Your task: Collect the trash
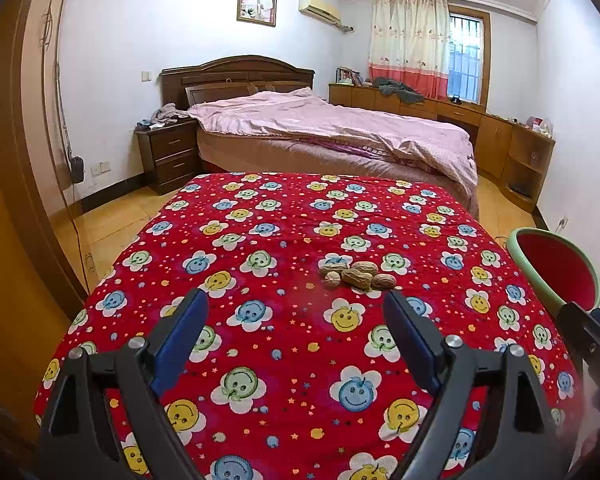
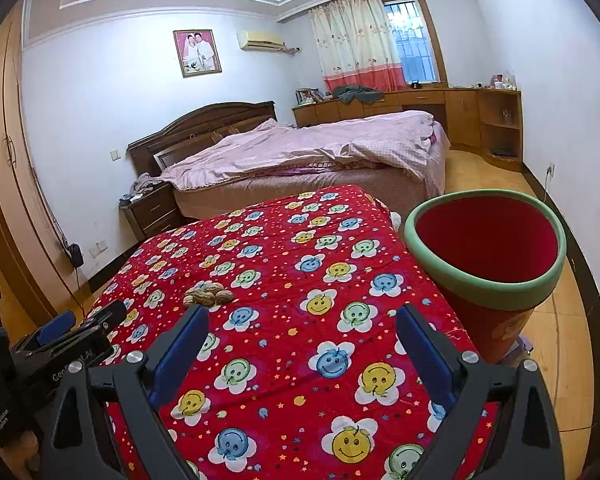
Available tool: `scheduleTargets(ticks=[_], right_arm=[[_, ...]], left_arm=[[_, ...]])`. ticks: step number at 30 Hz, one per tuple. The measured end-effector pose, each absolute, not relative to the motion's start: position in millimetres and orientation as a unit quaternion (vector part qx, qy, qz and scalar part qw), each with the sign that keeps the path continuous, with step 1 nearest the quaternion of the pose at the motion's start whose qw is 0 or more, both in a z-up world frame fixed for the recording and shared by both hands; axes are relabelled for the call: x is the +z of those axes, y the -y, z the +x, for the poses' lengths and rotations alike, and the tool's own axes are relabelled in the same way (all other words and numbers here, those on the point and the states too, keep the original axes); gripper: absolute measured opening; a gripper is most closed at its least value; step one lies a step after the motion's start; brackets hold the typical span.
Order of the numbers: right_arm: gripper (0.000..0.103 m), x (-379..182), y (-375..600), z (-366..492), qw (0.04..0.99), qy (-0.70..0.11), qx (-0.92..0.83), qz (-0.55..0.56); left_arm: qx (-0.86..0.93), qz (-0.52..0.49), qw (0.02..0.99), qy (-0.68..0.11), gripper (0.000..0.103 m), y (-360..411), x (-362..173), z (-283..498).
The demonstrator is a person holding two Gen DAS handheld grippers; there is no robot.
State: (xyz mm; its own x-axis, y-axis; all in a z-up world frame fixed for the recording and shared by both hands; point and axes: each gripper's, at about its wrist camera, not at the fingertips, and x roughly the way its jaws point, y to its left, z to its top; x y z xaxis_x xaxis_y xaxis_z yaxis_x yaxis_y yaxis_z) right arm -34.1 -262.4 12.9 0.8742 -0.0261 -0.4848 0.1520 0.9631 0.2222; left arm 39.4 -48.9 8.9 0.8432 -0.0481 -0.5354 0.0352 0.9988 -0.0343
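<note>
Left wrist view: left gripper is hovering low over the red smiley-flower cloth, jaws spread wide, blue pads gripping nothing and touching nothing. Peanut shells are lying in a small heap on the cloth just above the gap between the fingers, centre of frame. Red bin with green rim is showing at the right edge, beside the cloth.

Right wrist view: right gripper is also standing wide open, empty, over the cloth. Shells are sitting left of centre, just beyond the left finger. Bin is filling the right middle of frame, upright beside the table edge; the visible part of its interior is showing only red wall.
</note>
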Motion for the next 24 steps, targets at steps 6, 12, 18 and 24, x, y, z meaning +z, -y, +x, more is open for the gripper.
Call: scheduleTargets(ticks=[6,12,18,24], right_arm=[[0.096,12.3,262.2,-34.4,0.959,-0.247,-0.046,0.128],[0.096,12.4,262.2,-34.4,0.959,-0.247,-0.046,0.128],[0.096,12.4,258.6,-34.2,0.959,-0.249,-0.044,0.129],[0.096,11.8,258.2,-34.4,0.959,-0.249,-0.044,0.129]], left_arm=[[-0.021,-0.011,0.96,-0.279,0.089,47.5,9.0,38.9],[-0.021,-0.011,0.96,-0.279,0.089,47.3,8.5,38.8],[-0.022,-0.012,0.96,-0.279,0.089,47.2,8.6,38.9],[-0.022,-0.012,0.96,-0.279,0.089,47.7,8.6,39.1]])
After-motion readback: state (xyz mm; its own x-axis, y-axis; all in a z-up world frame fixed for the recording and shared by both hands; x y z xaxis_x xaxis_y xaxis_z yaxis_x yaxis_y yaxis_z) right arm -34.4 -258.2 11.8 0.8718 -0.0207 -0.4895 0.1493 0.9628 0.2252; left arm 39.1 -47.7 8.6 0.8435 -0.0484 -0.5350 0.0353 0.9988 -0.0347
